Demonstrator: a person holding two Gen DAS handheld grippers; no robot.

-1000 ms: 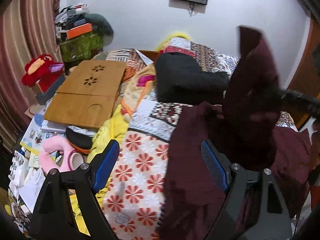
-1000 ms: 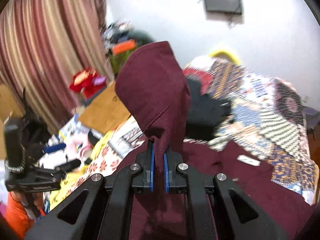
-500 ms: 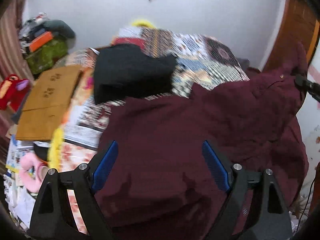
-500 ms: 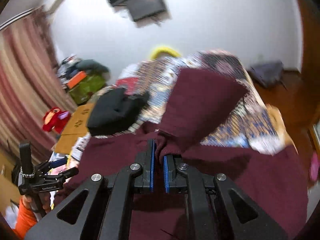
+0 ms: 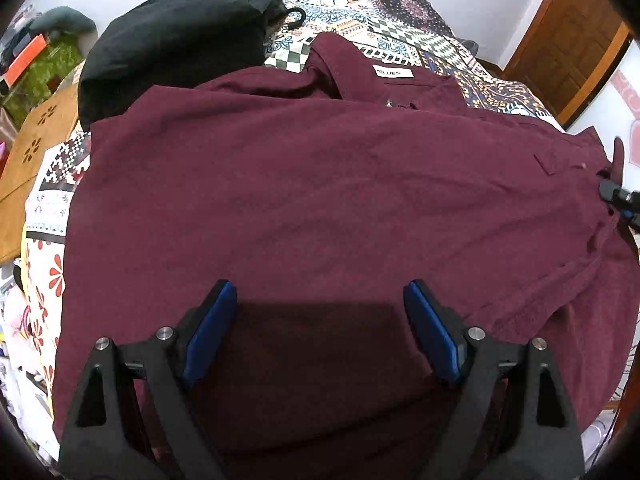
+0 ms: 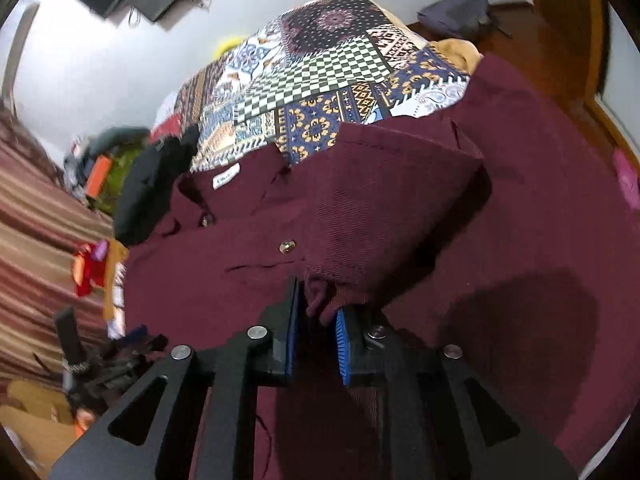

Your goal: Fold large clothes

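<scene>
A large maroon shirt lies spread over the bed, collar and white label at the far side. My left gripper hovers low over its near part, jaws wide open with nothing between them. In the right wrist view a maroon sleeve is folded over the shirt's buttoned front. Its cuff end sits loosely between the blue pads of my right gripper, whose jaws are opening. The right gripper also shows at the shirt's right edge in the left wrist view.
A patchwork quilt covers the bed beyond the shirt. A black garment lies at the far left, with a wooden lap desk beside the bed. A striped curtain hangs at the left and a grey bag lies on the wooden floor.
The right gripper brought the raised sleeve down across the shirt, and its pads have parted. The left gripper swung right and down over the shirt, still open.
</scene>
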